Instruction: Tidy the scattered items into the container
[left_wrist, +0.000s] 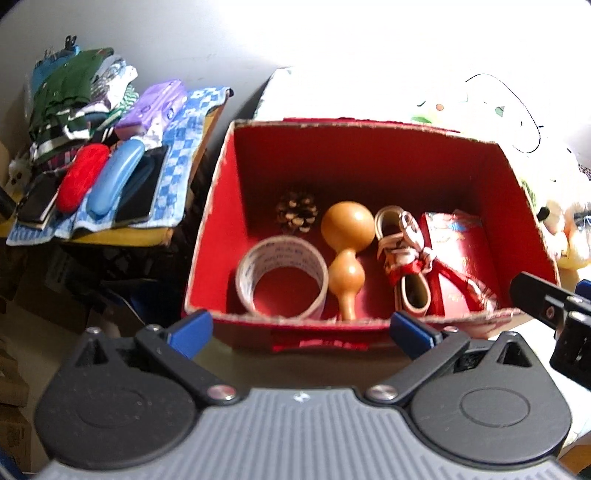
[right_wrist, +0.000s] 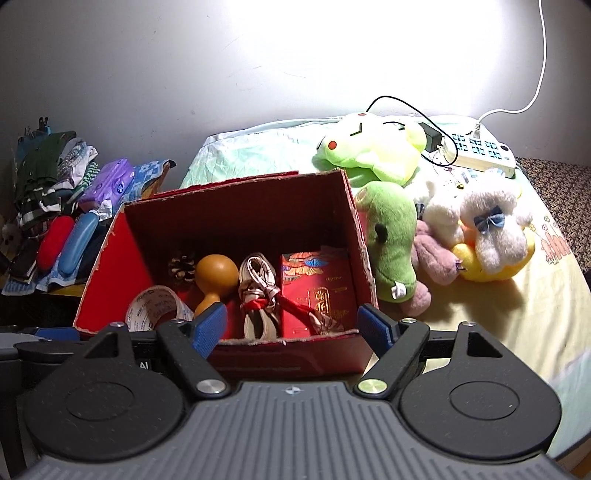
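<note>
An open red cardboard box (left_wrist: 218, 206) (right_wrist: 110, 251) stands on the bed. Inside lie a pine cone (left_wrist: 296, 213) (right_wrist: 181, 268), a wooden gourd (left_wrist: 346, 240) (right_wrist: 214, 277), a roll of clear tape (left_wrist: 282, 282) (right_wrist: 157, 304), a bundled patterned ribbon with a red cord (left_wrist: 402, 254) (right_wrist: 260, 291) and a red packet (left_wrist: 461, 254) (right_wrist: 317, 284). My left gripper (left_wrist: 301, 330) is open and empty, just in front of the box's near wall. My right gripper (right_wrist: 293, 326) is open and empty, at the box's near right corner; it also shows at the right of the left wrist view (left_wrist: 554, 306).
Plush toys lie right of the box: a green frog (right_wrist: 373, 151), a green one (right_wrist: 391, 236), a white one (right_wrist: 491, 221). A white power strip (right_wrist: 480, 147) with cables lies behind. A side table on the left holds glasses cases (left_wrist: 114, 177), a purple pack (left_wrist: 155, 107) and folded clothes (left_wrist: 70, 96).
</note>
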